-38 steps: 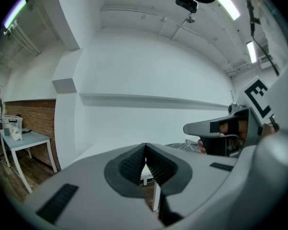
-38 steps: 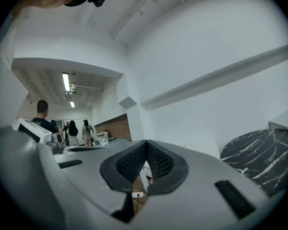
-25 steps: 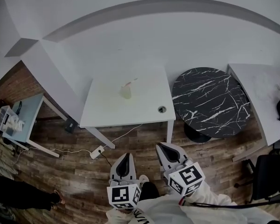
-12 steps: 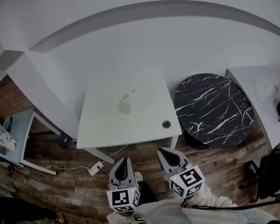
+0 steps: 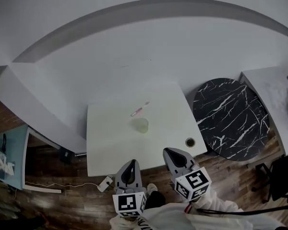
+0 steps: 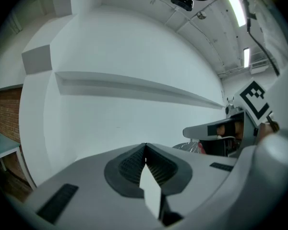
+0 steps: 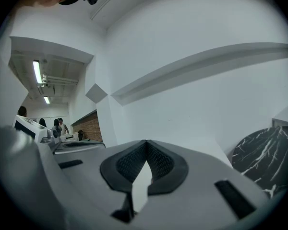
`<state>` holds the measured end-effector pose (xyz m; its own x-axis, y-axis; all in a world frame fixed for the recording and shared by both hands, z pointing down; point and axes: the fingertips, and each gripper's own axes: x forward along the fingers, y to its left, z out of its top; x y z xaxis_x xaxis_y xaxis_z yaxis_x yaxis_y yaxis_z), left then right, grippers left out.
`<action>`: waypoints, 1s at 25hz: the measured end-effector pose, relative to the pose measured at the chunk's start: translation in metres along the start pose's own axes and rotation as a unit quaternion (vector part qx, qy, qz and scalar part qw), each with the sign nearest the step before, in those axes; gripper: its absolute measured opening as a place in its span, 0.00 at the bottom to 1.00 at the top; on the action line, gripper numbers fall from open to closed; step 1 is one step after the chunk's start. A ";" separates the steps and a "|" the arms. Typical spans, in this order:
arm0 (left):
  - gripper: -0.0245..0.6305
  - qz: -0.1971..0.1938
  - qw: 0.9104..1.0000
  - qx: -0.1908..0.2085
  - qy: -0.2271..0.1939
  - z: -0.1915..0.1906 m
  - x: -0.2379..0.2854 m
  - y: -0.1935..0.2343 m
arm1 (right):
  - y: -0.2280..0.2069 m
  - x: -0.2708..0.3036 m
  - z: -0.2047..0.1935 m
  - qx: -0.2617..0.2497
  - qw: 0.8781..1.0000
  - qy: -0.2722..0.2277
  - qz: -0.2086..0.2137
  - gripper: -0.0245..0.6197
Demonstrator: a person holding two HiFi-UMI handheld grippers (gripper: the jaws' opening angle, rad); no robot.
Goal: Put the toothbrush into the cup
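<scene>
On the white table (image 5: 110,143) the toothbrush (image 5: 140,109) lies toward the far edge behind the cup (image 5: 140,125), probably light, stiff and best pinched mid-handle, while the left gripper (image 5: 130,164) and right gripper (image 5: 172,153) hover at the near edge, jaws together and empty.

Head cam top-down — others level, fwd

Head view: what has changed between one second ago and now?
The person stepped closer: the white table now has its near edge at the left gripper and right gripper. Both stay shut and empty; the toothbrush still lies beside the cup, untouched.
</scene>
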<state>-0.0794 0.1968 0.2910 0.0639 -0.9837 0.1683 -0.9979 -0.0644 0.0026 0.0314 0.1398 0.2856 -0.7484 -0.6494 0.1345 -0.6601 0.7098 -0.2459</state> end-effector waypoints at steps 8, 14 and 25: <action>0.05 -0.033 0.999 0.000 0.016 -0.001 0.067 0.073 | -0.002 0.091 0.000 0.011 0.999 0.010 -0.033 0.05; 0.05 -0.058 0.998 0.000 0.027 -0.008 0.097 0.095 | -0.012 0.123 -0.003 0.021 0.998 0.016 -0.062 0.05; 0.05 -0.071 0.997 -0.012 0.039 -0.010 0.139 0.099 | -0.043 0.144 0.000 0.035 0.996 0.029 -0.079 0.05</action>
<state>-0.1691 0.0553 0.3241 0.2037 -0.9489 0.2410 -0.9790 -0.1962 0.0547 -0.0487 0.0159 0.3159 -0.6394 -0.7330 0.2322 -0.7653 0.5778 -0.2836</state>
